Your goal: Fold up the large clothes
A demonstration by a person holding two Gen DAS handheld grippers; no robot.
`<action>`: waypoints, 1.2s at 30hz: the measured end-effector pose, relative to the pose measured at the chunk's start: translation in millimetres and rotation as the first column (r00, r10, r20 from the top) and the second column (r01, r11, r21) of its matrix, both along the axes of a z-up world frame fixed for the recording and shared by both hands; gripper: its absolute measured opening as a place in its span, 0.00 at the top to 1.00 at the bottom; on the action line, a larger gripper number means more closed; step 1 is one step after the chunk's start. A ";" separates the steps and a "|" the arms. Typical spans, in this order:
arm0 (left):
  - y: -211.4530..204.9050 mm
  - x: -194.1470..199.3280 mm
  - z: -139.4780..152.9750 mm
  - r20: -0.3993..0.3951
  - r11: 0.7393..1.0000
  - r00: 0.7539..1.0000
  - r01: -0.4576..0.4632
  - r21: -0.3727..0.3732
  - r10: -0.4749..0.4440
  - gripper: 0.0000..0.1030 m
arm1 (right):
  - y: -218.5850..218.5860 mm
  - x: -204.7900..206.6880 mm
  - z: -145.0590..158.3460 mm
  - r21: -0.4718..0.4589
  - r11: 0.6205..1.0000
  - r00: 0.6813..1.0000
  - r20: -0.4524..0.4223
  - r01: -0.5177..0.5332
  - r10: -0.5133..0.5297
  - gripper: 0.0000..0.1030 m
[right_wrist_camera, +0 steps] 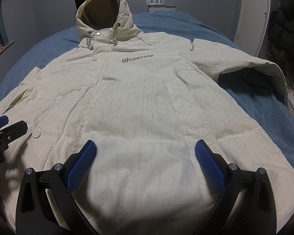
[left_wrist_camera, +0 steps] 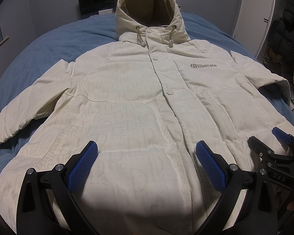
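The cream hooded jacket (left_wrist_camera: 139, 98) lies front-up (snaps fastened) on the blue blanket (left_wrist_camera: 49, 45). The left gripper (left_wrist_camera: 147, 162) and right gripper (right_wrist_camera: 146, 162) hover over its lower hem, fingers spread wide, holding nothing.

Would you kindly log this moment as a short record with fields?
garment: cream hooded jacket, front up, snapped shut
surface: blue blanket
sleeves: both spread out to the sides
hood: propped up at the far end
logo: "liberate" on the chest
left gripper: open, over the hem, holding nothing
right gripper: open, over the hem, holding nothing
folding: not yet begun
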State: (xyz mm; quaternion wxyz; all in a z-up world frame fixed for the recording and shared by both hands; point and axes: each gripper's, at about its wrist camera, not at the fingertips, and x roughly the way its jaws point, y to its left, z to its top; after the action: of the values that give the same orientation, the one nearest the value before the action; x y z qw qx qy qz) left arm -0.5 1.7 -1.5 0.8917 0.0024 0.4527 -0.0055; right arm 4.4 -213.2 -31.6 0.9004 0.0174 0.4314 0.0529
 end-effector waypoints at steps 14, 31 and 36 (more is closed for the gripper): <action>0.9 -0.8 -1.3 -0.001 1.000 1.000 -0.001 0.000 0.001 0.06 | -3.5 0.6 -0.7 0.001 1.000 1.000 0.000 0.001 -0.001 0.06; 31.3 11.7 54.6 0.065 0.994 0.997 -0.033 -0.108 0.040 0.06 | -35.8 12.8 86.6 -0.160 0.980 0.973 0.215 0.115 -0.080 0.06; 36.8 32.2 96.6 0.119 0.989 0.993 0.022 -0.148 -0.004 0.06 | -63.9 37.4 109.1 -0.132 0.985 0.975 0.206 0.114 -0.085 0.06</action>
State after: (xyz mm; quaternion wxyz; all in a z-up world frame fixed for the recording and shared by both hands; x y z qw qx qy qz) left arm 31.7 38.5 95.0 0.9145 -0.0611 0.3973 -0.0451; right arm 41.8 -277.0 77.5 0.9397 -0.0308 0.3400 -0.0221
